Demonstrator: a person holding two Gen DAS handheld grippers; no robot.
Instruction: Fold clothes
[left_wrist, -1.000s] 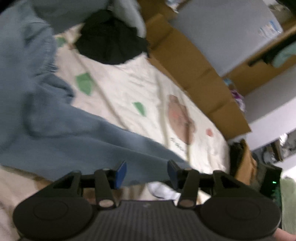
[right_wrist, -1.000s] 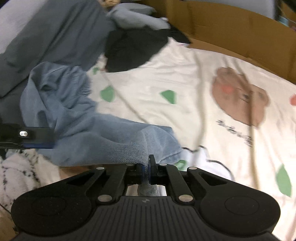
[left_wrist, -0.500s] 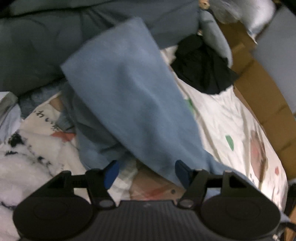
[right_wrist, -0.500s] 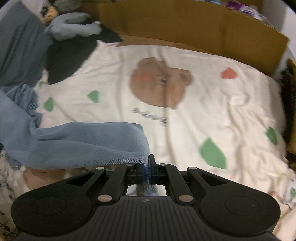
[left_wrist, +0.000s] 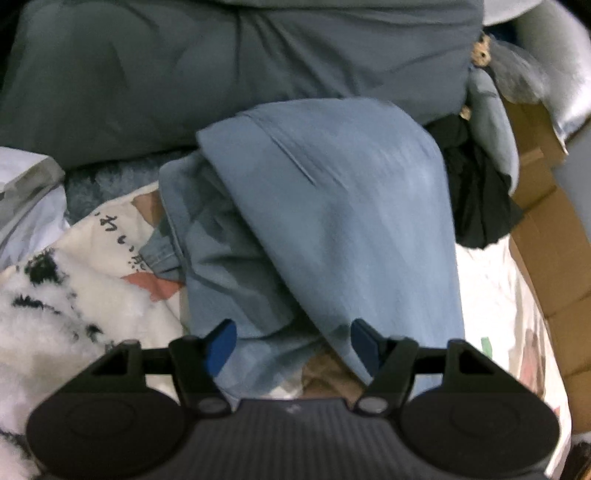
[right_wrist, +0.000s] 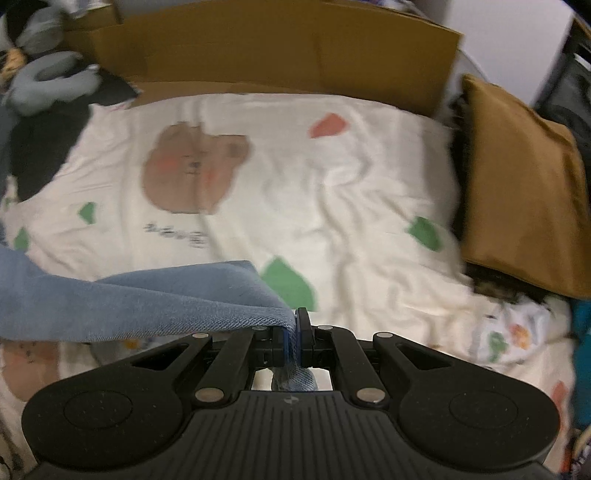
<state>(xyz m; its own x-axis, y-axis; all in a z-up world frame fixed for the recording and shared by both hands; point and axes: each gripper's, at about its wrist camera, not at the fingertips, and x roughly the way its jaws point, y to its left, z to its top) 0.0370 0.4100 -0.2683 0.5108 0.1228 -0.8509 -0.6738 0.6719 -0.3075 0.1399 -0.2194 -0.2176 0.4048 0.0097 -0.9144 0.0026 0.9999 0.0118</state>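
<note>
Two grippers. The right gripper (right_wrist: 295, 334) has its jaws clamped on the hem of the blue denim garment (right_wrist: 140, 302), which trails off to 9 o'clock, its far end cut off by the frame edge. The left gripper (left_wrist: 291, 341) has jaws that have just been opening; they stand wide, pads clear of the denim heaped below. Beyond lie a cream bear-print sheet (right_wrist: 332, 177), a cardboard wall (right_wrist: 258, 48) at 12 o'clock and a blurred black garment (left_wrist: 480, 192).
</note>
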